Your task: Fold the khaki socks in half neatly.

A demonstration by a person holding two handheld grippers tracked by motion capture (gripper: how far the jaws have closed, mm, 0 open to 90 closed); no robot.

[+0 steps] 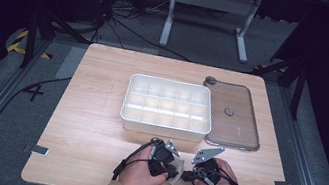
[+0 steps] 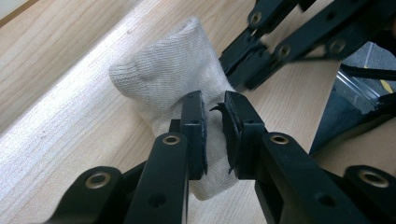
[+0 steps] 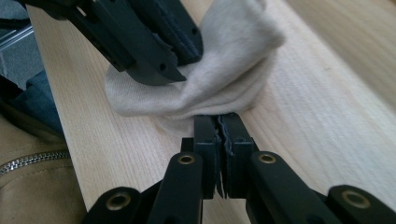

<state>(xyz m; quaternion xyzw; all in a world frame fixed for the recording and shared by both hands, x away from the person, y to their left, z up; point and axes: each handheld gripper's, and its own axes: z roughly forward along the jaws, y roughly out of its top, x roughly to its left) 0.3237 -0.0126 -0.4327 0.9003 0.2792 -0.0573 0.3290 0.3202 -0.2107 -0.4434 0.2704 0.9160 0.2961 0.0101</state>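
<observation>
Right gripper view, right gripper (image 3: 223,122) pinching white sock (image 3: 219,70), wooden table (image 3: 303,126)

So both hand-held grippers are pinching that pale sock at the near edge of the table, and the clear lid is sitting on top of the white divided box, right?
Not quite. The clear lid lies flat on the table beside the white divided box, which stands open, as the high view shows. The rest holds: the left hand-held gripper and right hand-held gripper both pinch the pale sock.
</observation>
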